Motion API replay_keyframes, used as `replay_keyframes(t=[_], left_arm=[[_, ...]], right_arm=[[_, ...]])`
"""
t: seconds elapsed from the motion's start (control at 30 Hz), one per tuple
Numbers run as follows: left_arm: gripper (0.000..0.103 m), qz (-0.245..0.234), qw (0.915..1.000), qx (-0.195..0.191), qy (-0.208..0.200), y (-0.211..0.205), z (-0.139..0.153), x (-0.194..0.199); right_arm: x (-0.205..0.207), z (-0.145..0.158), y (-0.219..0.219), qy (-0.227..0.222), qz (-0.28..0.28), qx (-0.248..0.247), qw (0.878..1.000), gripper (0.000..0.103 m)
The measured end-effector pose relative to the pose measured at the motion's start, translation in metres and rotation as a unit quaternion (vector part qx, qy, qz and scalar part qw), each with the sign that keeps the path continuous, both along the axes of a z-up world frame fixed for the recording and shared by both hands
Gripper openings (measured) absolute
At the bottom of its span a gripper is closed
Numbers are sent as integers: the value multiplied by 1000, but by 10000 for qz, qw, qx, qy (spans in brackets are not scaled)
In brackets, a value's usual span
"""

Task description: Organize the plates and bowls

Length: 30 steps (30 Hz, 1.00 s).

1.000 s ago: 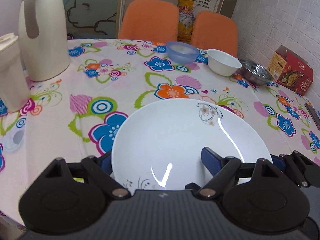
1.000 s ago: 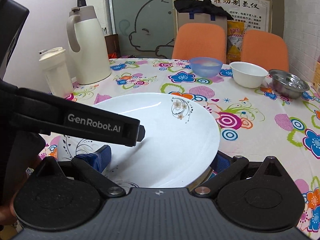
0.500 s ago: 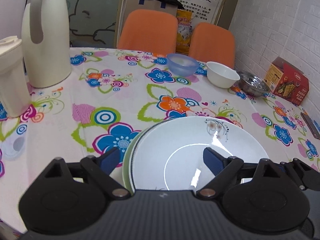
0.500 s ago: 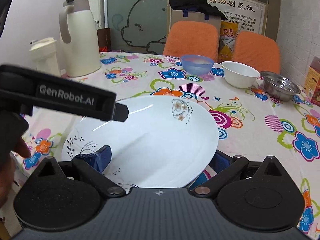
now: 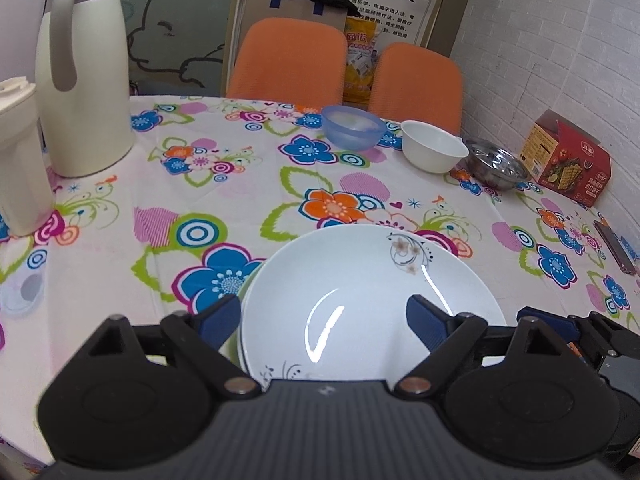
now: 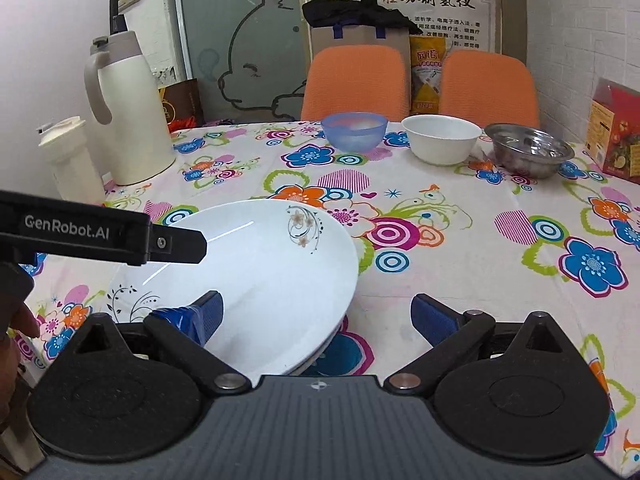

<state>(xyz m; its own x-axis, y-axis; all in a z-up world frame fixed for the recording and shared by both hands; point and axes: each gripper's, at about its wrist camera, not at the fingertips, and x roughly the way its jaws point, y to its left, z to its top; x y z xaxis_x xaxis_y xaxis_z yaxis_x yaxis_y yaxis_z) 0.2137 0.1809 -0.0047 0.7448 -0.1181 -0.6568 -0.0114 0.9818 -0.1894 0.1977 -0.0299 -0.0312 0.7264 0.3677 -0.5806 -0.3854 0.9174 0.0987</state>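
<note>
**Tech A:** Left wrist view: the white plate (image 5: 360,300) is seen lying on the flowered tablecloth (image 5: 160,208), stacked on another plate whose greenish rim (image 5: 240,292) is exposed at its left edge. The left gripper (image 5: 320,320) is held with its blue pads wide apart, one beside the plate's left edge and one over its right part; nothing is clamped between them.

**Tech B:** Right wrist view: the same plate (image 6: 256,272) is shown at lower left, and the rims of the lower plates (image 6: 320,354) are visible beneath its near edge. The right gripper (image 6: 316,316) is likewise spread, with the left pad over the plate and the right pad over bare tablecloth (image 6: 460,272). Whether that pad touches the plate cannot be told.

**Tech A:** What is shown only in that view?

**Tech B:** The left gripper's body (image 6: 100,236), marked "GenRobot.AI", is seen crossing above the plate from the left, with part of a hand (image 6: 16,332) at the frame edge.

**Tech A:** In both views the blue bowl (image 5: 354,128), white bowl (image 5: 434,152) and steel bowl (image 5: 496,164) are seen in a row at the far side, well apart from the stack. A dark flat object (image 5: 614,246) near the right table edge is recorded only by the left camera.
</note>
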Motion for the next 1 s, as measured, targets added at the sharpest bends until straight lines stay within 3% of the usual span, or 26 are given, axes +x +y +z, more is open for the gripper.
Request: replay_keyframes(t=[0.53, 0.7, 1.0], left_arm=[[89, -321, 9993, 187, -29, -45, 11, 12], [89, -490, 9985, 251, 3, -68, 13, 22], [89, -957, 9949, 309, 88, -117, 9, 49]], right_arm=[[12, -4, -72, 406, -510, 731, 9952, 88], [14, 1, -97, 317, -587, 979, 9930, 88], [55, 8, -160, 53, -1182, 416, 9921, 88]])
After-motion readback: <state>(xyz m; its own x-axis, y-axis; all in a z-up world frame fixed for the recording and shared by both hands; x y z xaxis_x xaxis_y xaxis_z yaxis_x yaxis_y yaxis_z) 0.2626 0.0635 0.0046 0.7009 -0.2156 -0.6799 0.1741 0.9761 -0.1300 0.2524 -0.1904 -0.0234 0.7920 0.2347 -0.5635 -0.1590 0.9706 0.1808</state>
